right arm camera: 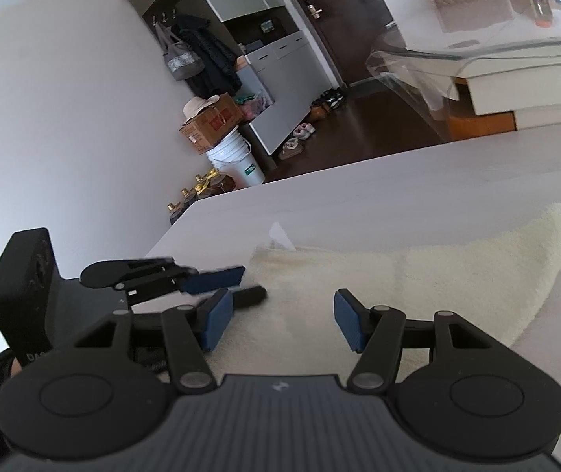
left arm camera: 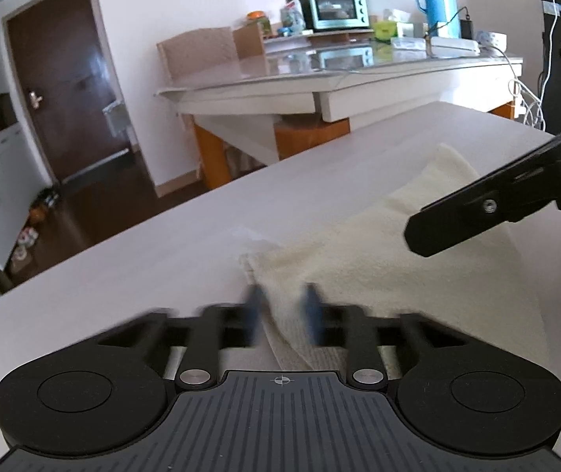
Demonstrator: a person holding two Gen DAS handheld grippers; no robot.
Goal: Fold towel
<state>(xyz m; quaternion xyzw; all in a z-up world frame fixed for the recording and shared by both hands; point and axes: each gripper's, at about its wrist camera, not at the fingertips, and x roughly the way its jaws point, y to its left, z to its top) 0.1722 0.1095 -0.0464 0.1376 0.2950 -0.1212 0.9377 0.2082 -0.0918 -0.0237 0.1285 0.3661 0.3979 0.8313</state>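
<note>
A cream towel lies on the pale table, folded over on itself. My left gripper sits at the towel's near left corner, its blue pads blurred and a small gap apart, with towel cloth between them. In the right wrist view the towel stretches across the table. My right gripper is wide open just above the towel's near part, holding nothing. The left gripper shows at its left, at the towel's edge. One right finger hangs over the towel in the left wrist view.
A glass-topped dining table with a teal oven and a blue flask stands beyond the work table. A dark door, a cabinet, a bucket and shoes lie off the table's left edge.
</note>
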